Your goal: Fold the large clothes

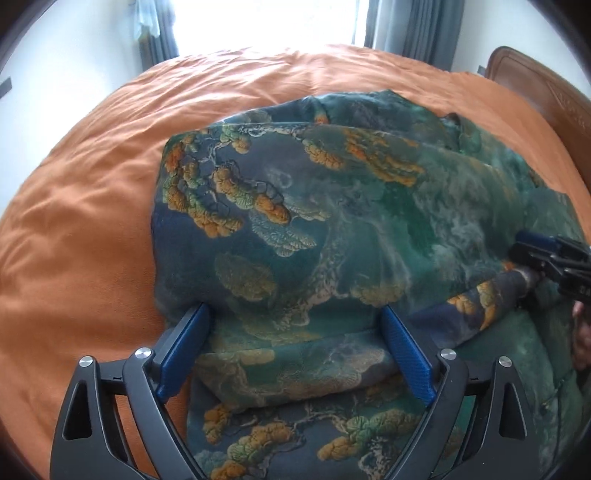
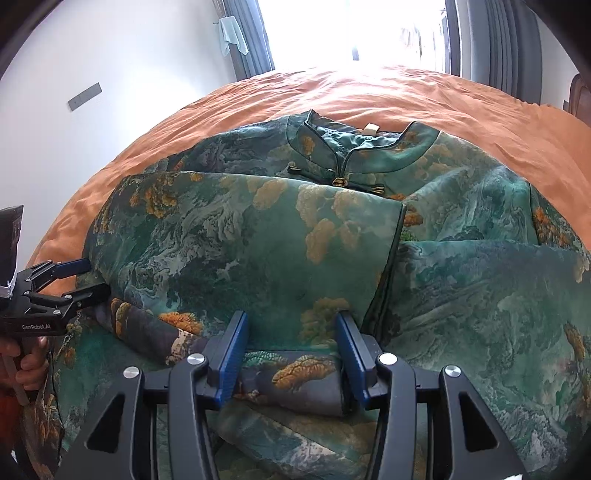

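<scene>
Silky green fabric with orange pine-and-mountain print, that's the dress (image 2: pixel 280 236), spread on an orange bedspread (image 1: pixel 85 206) with its collar (image 2: pixel 354 155) pointing away toward the window (image 2: pixel 354 29). So the long axis runs straight away from whoever's holding the tools, hem end nearest, collar end far.

The part that matters: a folded flap edge lies crosswise along the near side, and both grippers sit on that one edge. The left gripper (image 1: pixel 295 347) has its blue fingers spread wide with the fold lying between them, not pinched as far as I can see. The right gripper (image 2: pixel 291 354) looks the same, fingers apart with a rolled bit of cloth between them. In the left view the right one seems to be at a bunched corner, but I can't tell if it's actually squeezing.

I'd guess the next move carries this edge up toward the collar, both hands equally near.

Room: white walls, grey curtains (image 1: pixel 417 29), wooden headboard (image 1: pixel 535 85) to the right.
</scene>
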A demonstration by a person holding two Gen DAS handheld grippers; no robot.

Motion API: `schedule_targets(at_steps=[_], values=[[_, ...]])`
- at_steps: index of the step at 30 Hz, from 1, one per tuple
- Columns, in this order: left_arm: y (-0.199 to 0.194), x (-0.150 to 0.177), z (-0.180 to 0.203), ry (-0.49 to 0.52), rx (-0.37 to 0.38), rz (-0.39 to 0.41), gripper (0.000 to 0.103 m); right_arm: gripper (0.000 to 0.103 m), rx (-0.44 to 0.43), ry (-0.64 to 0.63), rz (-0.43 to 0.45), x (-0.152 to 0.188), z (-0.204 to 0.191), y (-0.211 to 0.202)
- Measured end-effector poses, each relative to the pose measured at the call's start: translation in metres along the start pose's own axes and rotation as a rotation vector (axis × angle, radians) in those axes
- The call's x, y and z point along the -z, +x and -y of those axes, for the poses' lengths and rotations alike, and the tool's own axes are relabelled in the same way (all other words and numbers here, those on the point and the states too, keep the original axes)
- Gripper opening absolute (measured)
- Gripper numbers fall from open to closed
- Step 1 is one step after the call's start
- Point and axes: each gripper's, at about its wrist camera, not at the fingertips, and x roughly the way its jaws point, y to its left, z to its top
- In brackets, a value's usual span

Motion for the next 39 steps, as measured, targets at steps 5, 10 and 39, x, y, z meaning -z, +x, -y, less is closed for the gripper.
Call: schedule_targets(at_steps=[5,10,39], values=[[-0.019,0.007,0.004,0.009,-0.013,0.015,0.096,0.05,0.033,0.006,0.02,0.002,-0.003,-0.018],[-0.073,0.044,-0.012,-0.006,0.021,0.041,0.096,0.057,0.035,0.022,0.045,0.032,0.003,-0.073],[-0.116,0.189,-0.026,-0.086,0.231,-0.118,0.1,0.065,0.058,0.366,-0.119,0.274,0.115,-0.247]])
